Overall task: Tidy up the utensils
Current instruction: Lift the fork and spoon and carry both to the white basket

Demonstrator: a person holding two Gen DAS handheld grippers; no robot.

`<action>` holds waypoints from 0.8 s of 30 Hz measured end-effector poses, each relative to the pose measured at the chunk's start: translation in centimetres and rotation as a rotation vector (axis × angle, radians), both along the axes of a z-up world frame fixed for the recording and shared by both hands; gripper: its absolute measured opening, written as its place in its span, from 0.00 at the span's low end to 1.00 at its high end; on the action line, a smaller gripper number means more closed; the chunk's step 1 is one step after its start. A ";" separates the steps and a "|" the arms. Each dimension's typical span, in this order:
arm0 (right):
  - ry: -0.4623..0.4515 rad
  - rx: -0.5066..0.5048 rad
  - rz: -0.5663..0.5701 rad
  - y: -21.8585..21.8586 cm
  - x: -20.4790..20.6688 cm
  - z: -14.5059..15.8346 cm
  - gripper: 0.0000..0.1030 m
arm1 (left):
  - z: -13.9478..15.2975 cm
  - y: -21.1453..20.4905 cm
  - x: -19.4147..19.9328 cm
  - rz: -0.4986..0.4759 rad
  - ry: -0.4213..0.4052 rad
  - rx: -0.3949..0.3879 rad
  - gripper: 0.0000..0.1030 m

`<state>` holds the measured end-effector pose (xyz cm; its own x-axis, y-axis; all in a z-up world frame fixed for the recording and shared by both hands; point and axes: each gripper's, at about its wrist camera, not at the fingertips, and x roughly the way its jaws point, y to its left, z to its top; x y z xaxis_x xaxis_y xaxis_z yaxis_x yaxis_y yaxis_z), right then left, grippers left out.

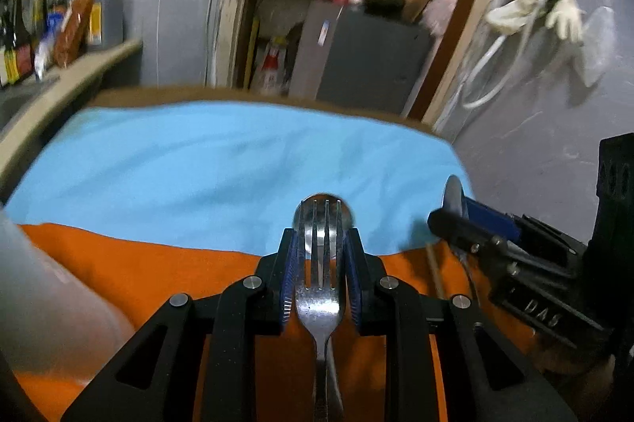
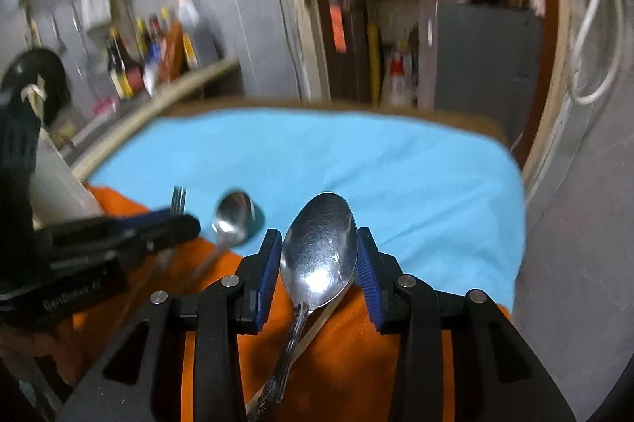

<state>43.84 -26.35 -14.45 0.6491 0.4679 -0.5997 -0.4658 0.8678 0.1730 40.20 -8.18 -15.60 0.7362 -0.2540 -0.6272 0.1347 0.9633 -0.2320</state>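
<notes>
left fingers (image 1: 321, 265) clamp fork (image 1: 320, 287) | right fingers (image 2: 319, 273) clamp spoon (image 2: 321, 251)

Both hand-held tools look alike; the left gripper (image 1: 321, 273) has a black, angular frame with triangular cut-outs, round silver pivot screws at each linkage, and ribbed blue pads (image 1: 291, 275) lining the fingers; the right gripper (image 2: 319, 273) repeats that build, black arms, silver screw heads, ridged blue pads (image 2: 266, 273); pale raised lettering marks each tool's black body, too blurred to read.
</notes>
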 end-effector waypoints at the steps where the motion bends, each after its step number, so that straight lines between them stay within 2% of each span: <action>1: -0.041 0.022 0.003 -0.3 -0.8 0.5 0.34 | 0.3 -0.1 -0.7 -0.003 -0.028 0.003 0.19; 4: -0.154 0.062 0.001 -0.8 -2.8 1.8 0.34 | 1.2 -0.6 -2.4 -0.016 -0.105 0.013 0.19; 9: -0.255 0.120 -0.036 -1.2 -4.6 3.3 0.34 | 2.8 -1.1 -4.2 -0.009 -0.205 0.003 0.19; 16: -0.341 0.228 -0.078 -1.0 -6.4 6.2 0.34 | 5.7 0.4 -5.7 0.027 -0.280 -0.048 0.19; 24: -0.450 0.271 -0.065 1.8 -8.3 10.9 0.34 | 10.1 3.2 -8.1 0.051 -0.355 -0.071 0.19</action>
